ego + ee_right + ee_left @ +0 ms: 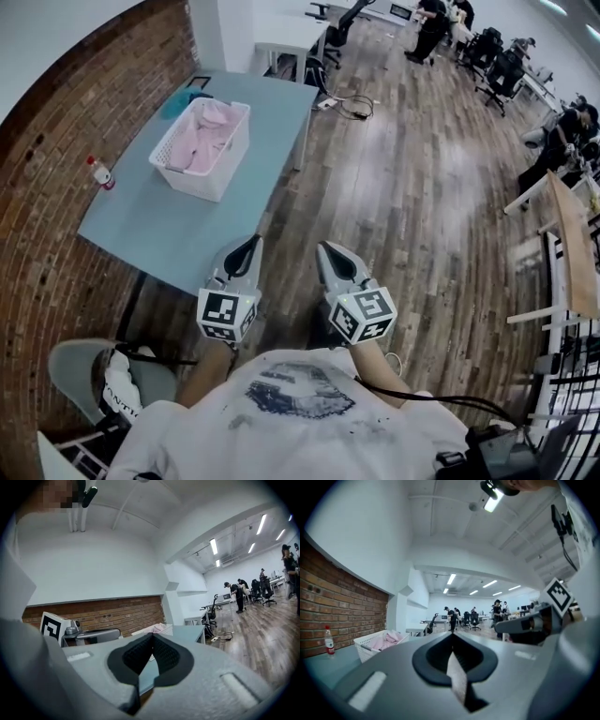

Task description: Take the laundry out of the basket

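The left gripper [251, 242] and right gripper [328, 248], both closed and empty, point toward the counter [178, 234], where a white basket [216, 180] holds pink laundry [204, 141].

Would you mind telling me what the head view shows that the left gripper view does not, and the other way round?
Only the head view: the whole top of the blue table, a teal item behind the basket, and a grey chair at lower left.
Only the left gripper view: the ceiling with its light strips.
Both: the white basket of pink laundry, the bottle near the brick wall, and the left gripper and right gripper, each shut and empty, short of the table.
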The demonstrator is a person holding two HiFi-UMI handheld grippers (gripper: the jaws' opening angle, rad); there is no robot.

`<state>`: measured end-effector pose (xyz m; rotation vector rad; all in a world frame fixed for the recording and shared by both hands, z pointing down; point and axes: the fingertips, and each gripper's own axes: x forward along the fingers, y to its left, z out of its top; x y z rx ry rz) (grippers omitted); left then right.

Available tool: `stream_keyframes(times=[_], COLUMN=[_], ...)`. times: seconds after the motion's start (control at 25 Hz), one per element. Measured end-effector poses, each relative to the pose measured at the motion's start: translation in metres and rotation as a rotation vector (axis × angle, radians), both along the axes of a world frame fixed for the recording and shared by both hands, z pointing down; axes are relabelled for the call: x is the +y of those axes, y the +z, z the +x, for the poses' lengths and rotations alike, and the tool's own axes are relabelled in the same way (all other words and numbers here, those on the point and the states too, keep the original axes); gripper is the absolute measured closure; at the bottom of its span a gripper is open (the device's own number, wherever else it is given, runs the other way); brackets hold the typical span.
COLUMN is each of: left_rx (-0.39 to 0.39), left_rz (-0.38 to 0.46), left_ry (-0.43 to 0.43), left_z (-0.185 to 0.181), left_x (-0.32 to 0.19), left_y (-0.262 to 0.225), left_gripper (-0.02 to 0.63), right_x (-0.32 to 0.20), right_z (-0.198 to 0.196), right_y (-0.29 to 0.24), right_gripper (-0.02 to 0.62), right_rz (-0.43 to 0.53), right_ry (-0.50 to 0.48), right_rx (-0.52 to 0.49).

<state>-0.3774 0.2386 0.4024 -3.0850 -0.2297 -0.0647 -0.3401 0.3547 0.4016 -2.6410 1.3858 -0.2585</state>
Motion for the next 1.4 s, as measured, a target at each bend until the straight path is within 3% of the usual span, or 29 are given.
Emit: stream_keyframes(times=[0.2,0.52,0.68,1.04,1.4], left_rx=[-0.044,-0.069,-0.075,-0.159,-0.138], left_rz=[0.014,0.014,0.006,-0.011,-0.035], left_ry=[-0.149,-0.376,-0.473,-0.666,-0.777], left_z=[0.070,0.225,0.283,0.306,0.297], left_x=[-0.035,-0.080,-0.098,-0.140,-0.188], left_y=[0.017,-0.001,-0.005,0.016,0.024], left_gripper=[0.615,0.615,0.615,0.615,0.615], right_x=[-0.037,-0.099,-0.128,-0.192,-0.250], right_z=[0.093,0.267,0.328,0.368,0.382], right_y=[0.009,-0.004,0.001,0.020,0.022], right_gripper=[0.598,0.598,0.598,0.598,0.598], right_rz=[0.027,0.005,-0.014,-0.021,-0.037], right_ry=[-0.123,-0.375,-0.491,-0.692,-0.768], right_rx=[-0.005,-0.030,-0.052,-0.115,-0.089])
